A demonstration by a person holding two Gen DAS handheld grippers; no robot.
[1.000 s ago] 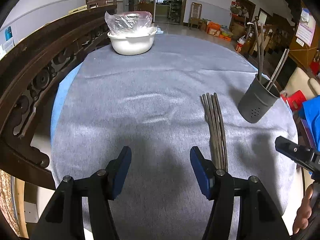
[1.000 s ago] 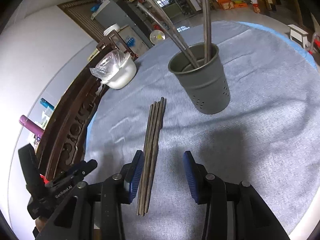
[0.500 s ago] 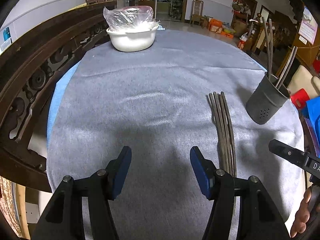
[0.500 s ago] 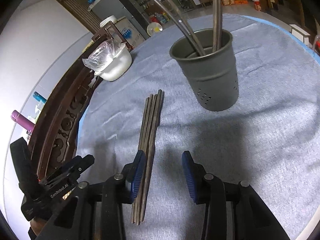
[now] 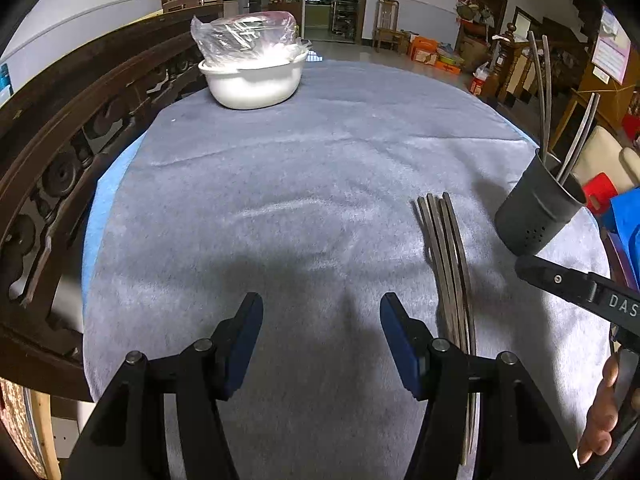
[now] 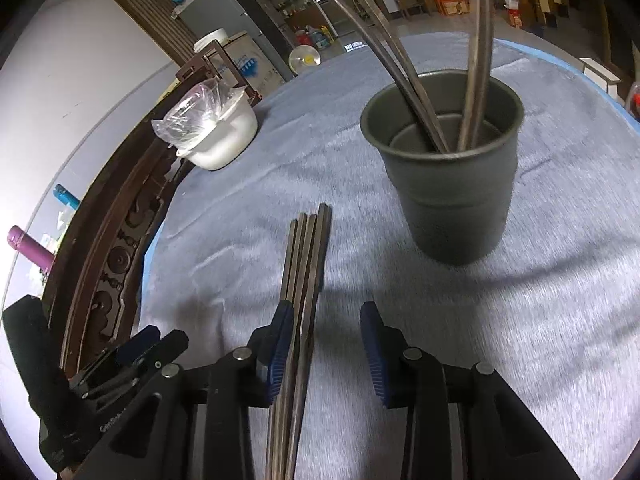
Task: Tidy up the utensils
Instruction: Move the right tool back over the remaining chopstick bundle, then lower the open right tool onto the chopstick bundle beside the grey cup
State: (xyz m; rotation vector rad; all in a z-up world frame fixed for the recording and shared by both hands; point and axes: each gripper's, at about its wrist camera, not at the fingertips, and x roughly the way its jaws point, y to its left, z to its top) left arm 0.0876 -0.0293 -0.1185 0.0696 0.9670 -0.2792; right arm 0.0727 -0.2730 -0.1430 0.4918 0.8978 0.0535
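Several dark metal chopsticks [image 6: 308, 248] lie side by side on the grey tablecloth [image 6: 540, 300]. My right gripper [image 6: 326, 316] hovers low over their near half. Its jaws are closing, with the bundle running just inside the left finger [image 6: 282, 332] and a wide gap to the other pad. Just beyond stands the dark grey holder [image 6: 452, 200] with several chopsticks leaning in it. In the left wrist view, my left gripper [image 5: 320, 320] is open over bare cloth, with the chopsticks [image 5: 448, 248] to its right and the holder [image 5: 536, 216] farther right.
A white bowl [image 5: 256, 80] with a plastic bag in it sits at the table's far side. A carved dark wooden chair back [image 5: 60, 152] curves along the left edge. A person's hand [image 5: 604, 412] shows at the lower right.
The right gripper has slid forward along the chopsticks toward the holder, and its jaws have narrowed. The left gripper has edged forward, its jaws unchanged.
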